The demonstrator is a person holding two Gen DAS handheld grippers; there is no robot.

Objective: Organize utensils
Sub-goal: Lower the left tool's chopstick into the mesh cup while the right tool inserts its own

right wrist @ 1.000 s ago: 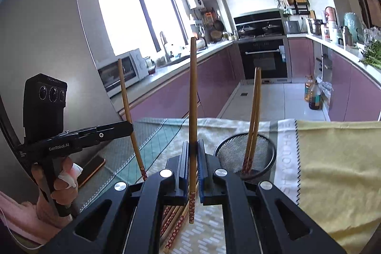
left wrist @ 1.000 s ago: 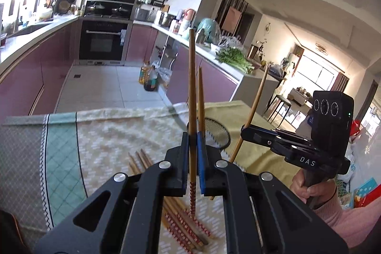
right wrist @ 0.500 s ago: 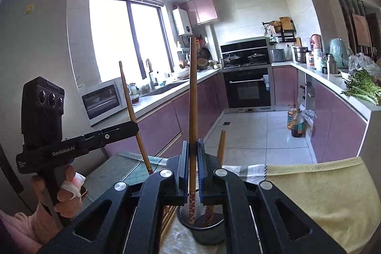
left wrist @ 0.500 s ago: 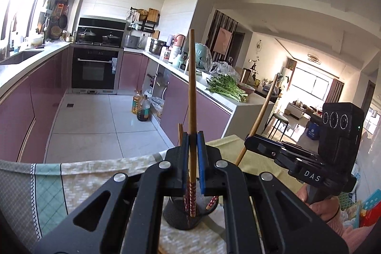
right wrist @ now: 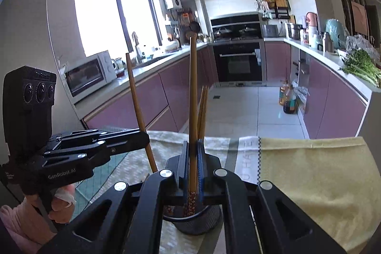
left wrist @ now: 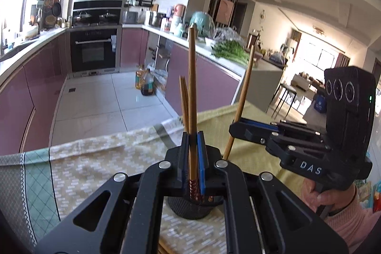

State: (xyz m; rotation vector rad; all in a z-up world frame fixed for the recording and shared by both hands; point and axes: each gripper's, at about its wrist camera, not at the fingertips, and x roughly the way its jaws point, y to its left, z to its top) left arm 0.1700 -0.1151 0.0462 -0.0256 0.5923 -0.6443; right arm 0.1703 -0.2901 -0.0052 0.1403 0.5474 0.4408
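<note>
Left wrist view: left gripper (left wrist: 192, 158) pinches one chopstick (left wrist: 192, 92) upright, tip aimed down at black mesh cup (left wrist: 190, 208) so it can drop in. Right gripper (right wrist: 192, 166) clamps another chopstick (right wrist: 193, 97) above same cup. Two chopsticks (right wrist: 203, 108) already stand inside.

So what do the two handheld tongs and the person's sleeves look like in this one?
Both tongs are black, with silver screws and blue pads on the fingers. The left tongs carry white "GenRobot.AI" lettering and a boxy black camera block with three lenses. The right tongs read "DAS" and show a small green light. Both sleeves are pink, and the left hand has a white wrap on one finger.
</note>
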